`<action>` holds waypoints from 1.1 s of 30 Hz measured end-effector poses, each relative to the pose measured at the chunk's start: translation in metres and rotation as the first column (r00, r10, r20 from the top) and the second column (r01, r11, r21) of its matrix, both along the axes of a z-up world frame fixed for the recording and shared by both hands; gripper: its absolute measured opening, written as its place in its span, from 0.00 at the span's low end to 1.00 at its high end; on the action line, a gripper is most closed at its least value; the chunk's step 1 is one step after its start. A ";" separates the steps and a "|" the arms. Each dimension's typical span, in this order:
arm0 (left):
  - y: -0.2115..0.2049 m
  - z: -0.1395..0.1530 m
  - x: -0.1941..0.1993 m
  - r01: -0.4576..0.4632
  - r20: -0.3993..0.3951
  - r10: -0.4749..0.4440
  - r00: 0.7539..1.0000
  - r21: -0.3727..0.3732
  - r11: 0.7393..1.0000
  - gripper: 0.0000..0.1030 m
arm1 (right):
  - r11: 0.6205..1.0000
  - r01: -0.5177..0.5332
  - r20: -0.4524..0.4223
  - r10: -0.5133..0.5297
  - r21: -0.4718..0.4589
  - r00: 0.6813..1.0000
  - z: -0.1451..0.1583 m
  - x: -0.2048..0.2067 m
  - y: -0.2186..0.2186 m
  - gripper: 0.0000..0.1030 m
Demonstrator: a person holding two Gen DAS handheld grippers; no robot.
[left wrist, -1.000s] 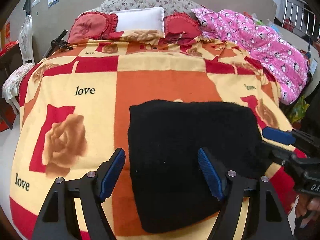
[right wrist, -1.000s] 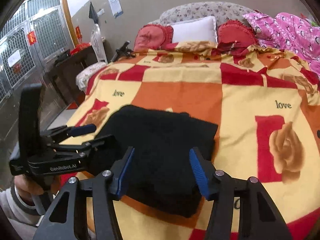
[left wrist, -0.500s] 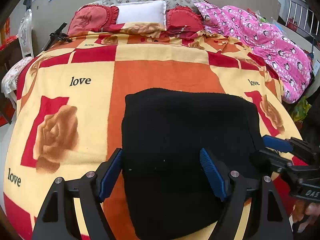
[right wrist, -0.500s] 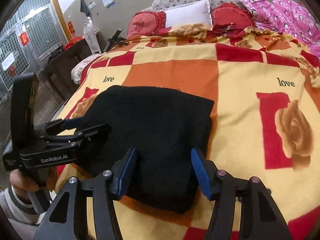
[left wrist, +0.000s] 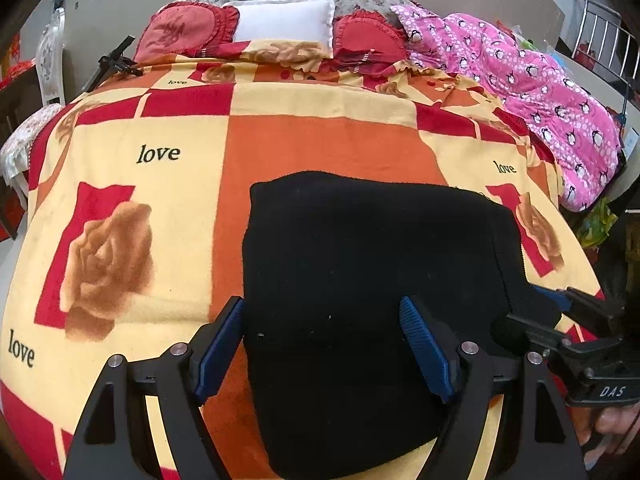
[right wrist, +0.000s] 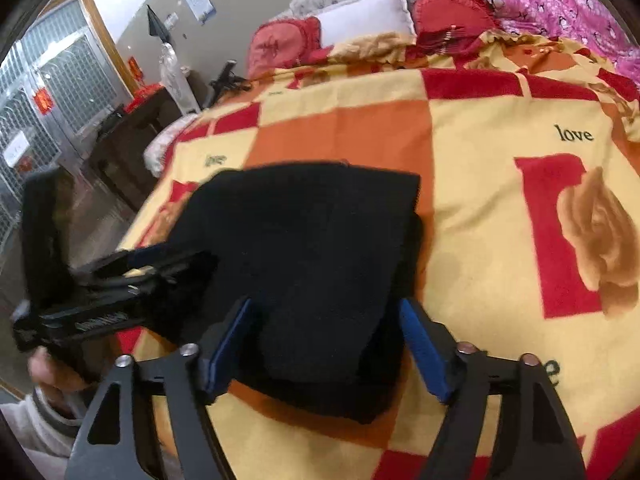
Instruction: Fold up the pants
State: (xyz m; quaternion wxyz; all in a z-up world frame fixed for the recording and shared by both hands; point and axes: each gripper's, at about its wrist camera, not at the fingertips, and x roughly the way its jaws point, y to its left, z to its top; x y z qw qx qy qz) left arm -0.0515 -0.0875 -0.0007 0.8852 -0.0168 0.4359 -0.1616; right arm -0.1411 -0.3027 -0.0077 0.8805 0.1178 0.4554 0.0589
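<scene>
Two wrist views are shown of one scene, listed from largest item to smallest. A bed is covered by a patterned blanket (left wrist: 320,140) in orange, yellow and red squares, taken here as the landmark. A pink quilt (left wrist: 532,92) is heaped along the blanket's far right edge, and a white pillow (left wrist: 284,26) between red cushions (left wrist: 184,32) is seen at its head end.

The black pants (left wrist: 360,280) are laid on the blanket near its foot edge, already folded into a compact, roughly square stack. The cloth is judged soft, thick and light, limp rather than stiff, so layers may slide when lifted; a hold at the doubled edges nearest the foot of the blanket is judged best, with all layers pinched together.

The left gripper (left wrist: 324,348) is held wide open above the stack's near edge, with nothing between its blue pads (left wrist: 420,344). The right gripper (right wrist: 324,344) is likewise spread wide over the stack's near right corner and grips nothing.

No containers are seen on the blanket.
</scene>
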 end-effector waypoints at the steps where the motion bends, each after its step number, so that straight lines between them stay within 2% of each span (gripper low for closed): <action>1: 0.000 0.000 0.000 0.003 -0.002 -0.003 1.000 0.000 1.000 0.76 | 1.000 0.001 -0.004 -0.001 0.011 1.000 -0.001 0.000 -0.001 0.79; 6: 0.009 0.009 -0.001 0.009 -0.009 -0.009 1.000 -0.021 1.000 0.76 | 0.999 0.007 0.009 -0.008 0.044 1.000 0.006 -0.001 -0.007 0.79; 9: 0.023 0.012 -0.003 0.002 -0.018 -0.003 1.000 -0.075 0.997 0.76 | 0.998 0.021 0.010 -0.022 0.059 1.000 0.006 0.000 -0.013 0.79; 13: 0.036 0.005 0.003 0.000 -0.079 -0.009 0.997 -0.120 0.993 0.77 | 0.994 0.038 -0.007 -0.038 0.106 0.999 0.000 0.004 -0.020 0.79; 19: 0.039 -0.005 0.014 -0.009 -0.112 -0.010 0.994 -0.170 0.985 0.78 | 0.990 0.021 -0.017 -0.019 0.140 1.000 -0.008 0.010 -0.020 0.80; 24: 0.036 -0.020 0.028 -0.007 -0.149 -0.026 0.988 -0.217 0.976 0.85 | 0.986 0.011 -0.002 -0.010 0.164 1.000 -0.014 0.016 -0.020 0.84; 27: 0.031 -0.023 0.031 0.005 -0.114 -0.029 0.993 -0.204 0.979 0.87 | 0.981 0.043 0.015 -0.046 0.191 0.999 -0.016 0.015 -0.021 0.84; 28: 0.028 -0.024 0.032 0.024 -0.111 -0.048 0.993 -0.204 0.979 0.84 | 0.981 0.056 0.020 -0.061 0.188 0.998 -0.017 0.015 -0.020 0.81; 29: 0.025 -0.025 0.032 0.045 -0.108 -0.070 0.992 -0.215 0.976 0.69 | 0.982 0.062 0.024 -0.067 0.180 0.997 -0.016 0.014 -0.018 0.77; 30: 0.023 -0.024 0.031 0.057 -0.107 -0.082 0.991 -0.225 0.973 0.67 | 0.983 0.064 0.029 -0.070 0.173 0.997 -0.015 0.012 -0.016 0.74; 32: 0.022 -0.017 0.030 0.076 -0.078 -0.094 0.993 -0.206 0.976 0.49 | 0.985 0.062 0.038 -0.069 0.159 0.997 -0.010 0.010 -0.014 0.59; 33: 0.020 -0.013 0.031 0.088 -0.066 -0.102 0.993 -0.190 0.978 0.45 | 0.987 0.060 0.045 -0.067 0.148 0.997 -0.005 0.010 -0.012 0.55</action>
